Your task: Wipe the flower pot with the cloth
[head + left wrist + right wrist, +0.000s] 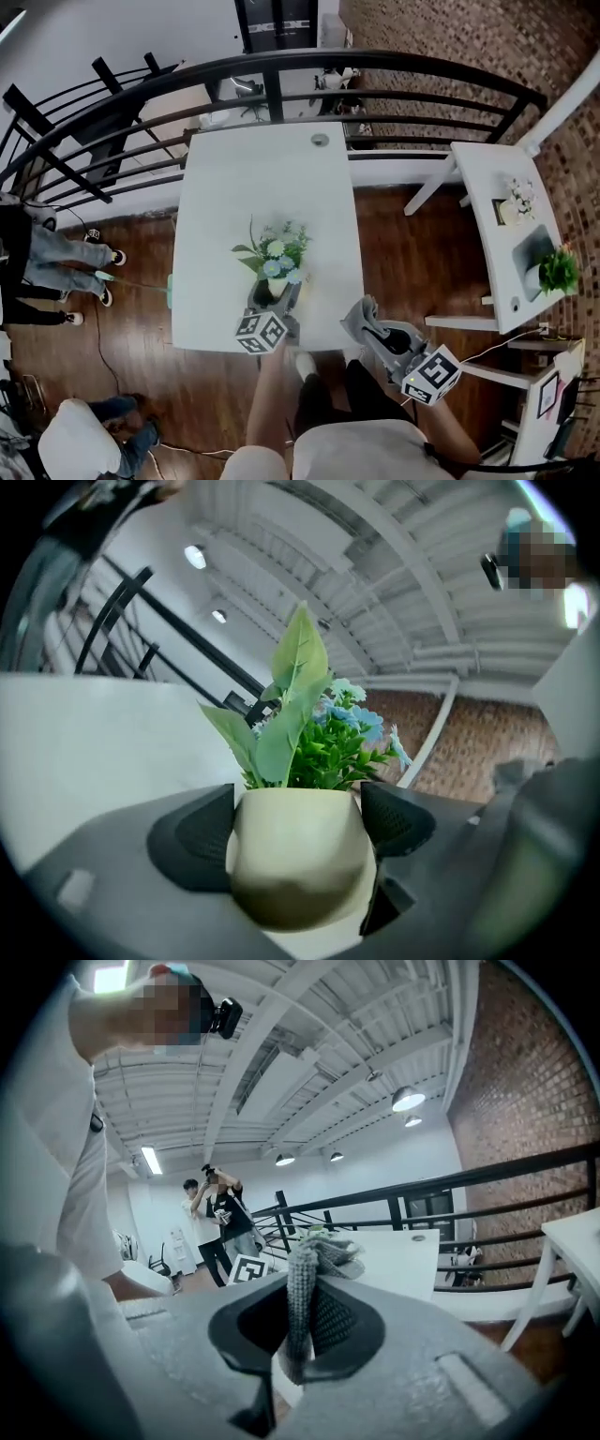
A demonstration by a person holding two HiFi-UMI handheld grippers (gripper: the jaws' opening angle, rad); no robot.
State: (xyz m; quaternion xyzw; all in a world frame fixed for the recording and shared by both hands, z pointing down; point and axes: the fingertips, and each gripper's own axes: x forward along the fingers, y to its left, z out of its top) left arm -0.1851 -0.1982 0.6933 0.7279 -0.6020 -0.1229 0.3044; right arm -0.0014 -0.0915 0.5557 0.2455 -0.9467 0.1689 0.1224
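Clamping 1 cream flower pot in jaws of left tool, upright, planted with green leaves and blue flowers, at near edge of 1 white tabletop; contact with surface not determinable. Pinching 1 grey cloth in right tool, off tabletop's near right corner, apart from pot. Counted 2 tools, both loaded. Noted 2 bystanders standing in background.

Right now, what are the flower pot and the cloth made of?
The flower pot is cream, smooth and matte with soft rounded edges, so it is likely ceramic or plastic; the look cannot settle which. The cloth is grey fabric, probably knitted or microfibre: a ribbed weave shows and it hangs in limp folds.
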